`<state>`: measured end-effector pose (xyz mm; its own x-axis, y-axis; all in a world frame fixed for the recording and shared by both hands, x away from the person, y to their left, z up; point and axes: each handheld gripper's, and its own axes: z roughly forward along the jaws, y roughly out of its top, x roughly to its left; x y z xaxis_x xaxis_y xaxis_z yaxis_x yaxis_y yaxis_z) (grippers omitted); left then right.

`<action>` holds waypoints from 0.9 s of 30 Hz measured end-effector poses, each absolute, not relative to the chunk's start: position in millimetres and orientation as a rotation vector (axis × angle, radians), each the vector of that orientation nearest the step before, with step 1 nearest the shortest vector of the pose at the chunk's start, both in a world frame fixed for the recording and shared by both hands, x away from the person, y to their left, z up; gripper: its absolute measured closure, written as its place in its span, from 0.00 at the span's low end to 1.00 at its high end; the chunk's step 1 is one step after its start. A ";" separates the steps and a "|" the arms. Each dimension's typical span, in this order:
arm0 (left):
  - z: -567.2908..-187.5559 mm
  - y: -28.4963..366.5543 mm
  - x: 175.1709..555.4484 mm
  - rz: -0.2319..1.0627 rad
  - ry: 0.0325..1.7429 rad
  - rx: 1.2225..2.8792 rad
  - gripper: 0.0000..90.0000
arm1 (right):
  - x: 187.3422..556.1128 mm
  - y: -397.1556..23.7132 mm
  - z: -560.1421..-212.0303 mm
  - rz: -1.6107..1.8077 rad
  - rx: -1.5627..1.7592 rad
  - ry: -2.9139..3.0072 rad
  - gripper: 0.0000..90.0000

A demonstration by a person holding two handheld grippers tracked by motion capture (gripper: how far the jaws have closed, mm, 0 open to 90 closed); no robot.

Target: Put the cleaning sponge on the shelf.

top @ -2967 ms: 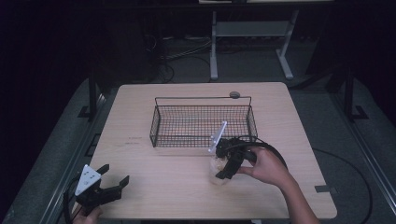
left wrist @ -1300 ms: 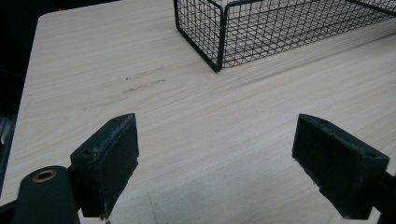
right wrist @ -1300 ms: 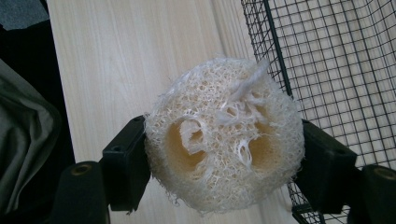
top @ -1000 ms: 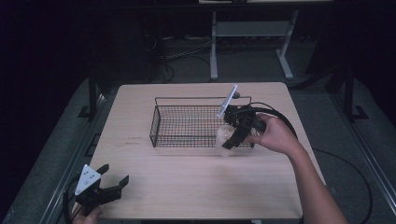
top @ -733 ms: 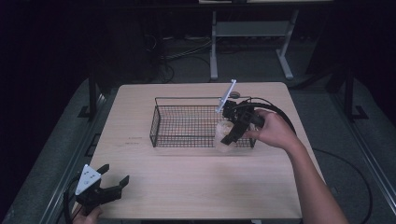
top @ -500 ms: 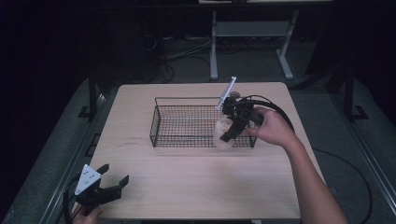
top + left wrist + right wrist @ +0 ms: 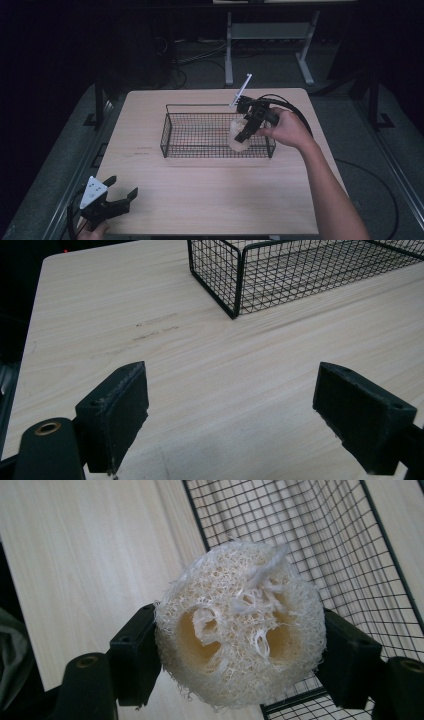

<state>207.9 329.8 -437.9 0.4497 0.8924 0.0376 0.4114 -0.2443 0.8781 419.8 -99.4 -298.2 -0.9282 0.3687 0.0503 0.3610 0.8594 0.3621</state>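
A pale, fibrous loofah piece (image 7: 240,625) sits between the jaws of my right gripper (image 7: 240,655), which is shut on it. In the high view the right gripper (image 7: 246,131) holds the loofah (image 7: 239,140) over the right end of a black wire basket (image 7: 172,129), inside its rim. The basket's mesh floor (image 7: 320,545) lies just beyond the loofah. My left gripper (image 7: 116,201) stands open at the table's front left corner, nothing between its pads (image 7: 117,415), the basket's corner (image 7: 235,295) well ahead of it.
A light wooden table (image 7: 210,200) carries the basket near its middle-back. Bare wood stretches between the left gripper and the basket. A black cable (image 7: 295,112) loops behind the right hand. A grey stand (image 7: 265,35) rises on the dark floor beyond the table.
The right gripper carried the loofah from the table in front of the basket, up past its right end and left, to over the basket's right end. The left gripper stayed put.
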 end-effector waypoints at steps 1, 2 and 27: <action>-438.2 329.7 208.1 0.703 1.107 1.840 0.15 | 422.0 -99.2 -298.8 0.576 0.603 3.005 0.31; -438.4 329.9 208.6 0.703 1.108 1.843 0.15 | 423.5 -98.6 -299.3 0.575 0.606 3.001 0.31; -437.8 331.0 208.6 0.711 1.109 1.846 0.15 | 456.8 -96.4 -313.5 0.514 0.728 2.963 0.31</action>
